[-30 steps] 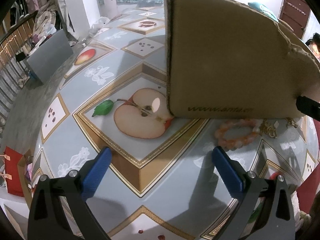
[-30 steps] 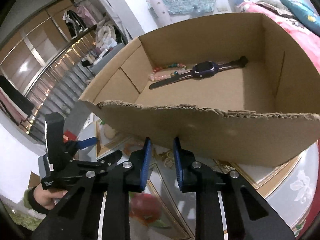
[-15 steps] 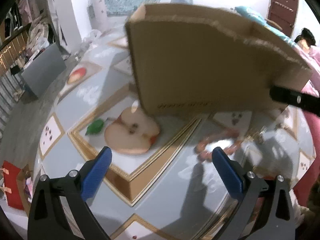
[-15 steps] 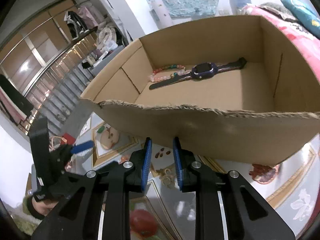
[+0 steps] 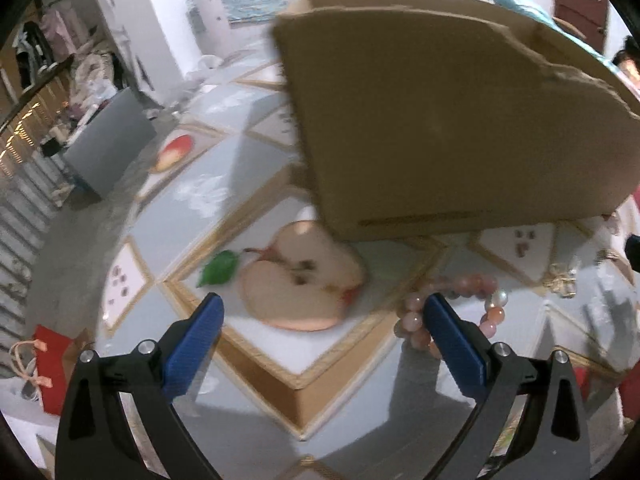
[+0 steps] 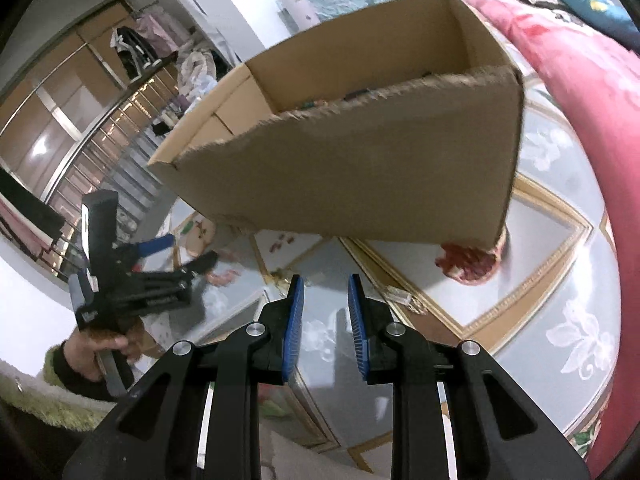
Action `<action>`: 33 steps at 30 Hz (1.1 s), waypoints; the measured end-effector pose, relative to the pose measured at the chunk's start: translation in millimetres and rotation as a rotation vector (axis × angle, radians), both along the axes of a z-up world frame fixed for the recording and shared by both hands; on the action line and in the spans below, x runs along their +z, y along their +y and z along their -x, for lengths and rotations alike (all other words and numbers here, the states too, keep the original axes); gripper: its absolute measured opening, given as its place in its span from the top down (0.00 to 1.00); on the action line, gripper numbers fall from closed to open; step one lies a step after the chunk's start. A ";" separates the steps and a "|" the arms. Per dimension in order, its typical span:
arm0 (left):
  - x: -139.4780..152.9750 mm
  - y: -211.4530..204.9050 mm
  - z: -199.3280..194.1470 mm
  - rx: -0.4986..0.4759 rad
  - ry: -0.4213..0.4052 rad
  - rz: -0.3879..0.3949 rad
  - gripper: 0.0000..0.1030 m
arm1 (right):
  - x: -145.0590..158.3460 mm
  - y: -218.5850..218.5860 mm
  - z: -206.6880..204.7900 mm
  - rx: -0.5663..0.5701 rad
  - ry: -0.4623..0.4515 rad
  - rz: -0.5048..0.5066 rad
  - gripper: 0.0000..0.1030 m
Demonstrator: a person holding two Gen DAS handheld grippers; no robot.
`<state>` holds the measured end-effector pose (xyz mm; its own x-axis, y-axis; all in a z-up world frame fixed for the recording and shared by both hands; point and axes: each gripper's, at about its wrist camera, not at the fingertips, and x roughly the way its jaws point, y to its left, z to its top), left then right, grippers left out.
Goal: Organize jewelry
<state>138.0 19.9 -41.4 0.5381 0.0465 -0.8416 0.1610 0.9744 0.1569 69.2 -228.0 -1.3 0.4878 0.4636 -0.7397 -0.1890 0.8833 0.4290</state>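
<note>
Cardboard, brown and corrugated, is forming an open box (image 6: 360, 168) with a torn front rim, sitting toward the far side of a table (image 5: 248, 184) whose glossy grey-blue top is carrying gold-bordered diamonds and printed fruit. Inside the box only dim slivers of something are showing over the torn rim, too hidden to name, so how much is already stowed is hard to judge. Left outside, by my reading, are at least two pieces: a bracelet of round pink and peach beads (image 5: 476, 300) lying on the table just in front of the box's near wall, and a small gold-coloured tangle (image 5: 562, 280) resting just beside it toward the right edge. So the sorting is looking unfinished.

Left gripper (image 5: 320, 320), black with blue pads, is standing wide apart and empty, its right pad overlapping the bracelet in its own view; contact is unclear. Right gripper (image 6: 325, 316) is standing narrowly parted with nothing between its pads, pointing down at bare table before the box.

Around the table, a pink floral quilt (image 6: 580, 92), hanging clothes (image 6: 136, 48) and a railing (image 6: 100, 152) are showing a cluttered home.
</note>
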 end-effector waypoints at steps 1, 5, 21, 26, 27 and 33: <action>0.5 3.4 0.0 0.013 -0.002 -0.008 0.04 | -0.4 0.4 1.1 0.001 0.003 0.003 0.78; 2.8 10.2 1.3 0.038 -0.022 -0.054 0.05 | -5.0 -4.4 4.4 0.012 0.014 0.007 0.78; 33.6 -80.9 41.5 -0.364 -0.106 0.176 0.28 | -2.5 -3.4 22.2 0.049 -0.028 0.113 0.79; 25.0 -97.9 43.0 -0.437 -0.089 0.167 0.37 | -0.7 -9.7 22.7 0.027 -0.046 0.171 0.80; 23.4 -101.5 45.6 -0.445 -0.084 0.168 0.38 | -0.5 -10.5 22.6 0.023 -0.052 0.187 0.80; 11.2 -111.7 44.4 -0.465 -0.052 0.182 0.46 | -2.6 -15.0 19.7 0.006 -0.061 0.264 0.79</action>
<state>93.6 -91.8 -30.2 0.5088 -0.3528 -0.7853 0.5809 0.8139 0.0107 49.6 -243.1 -3.9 0.5332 0.2614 -0.8046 -0.2136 0.9618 0.1710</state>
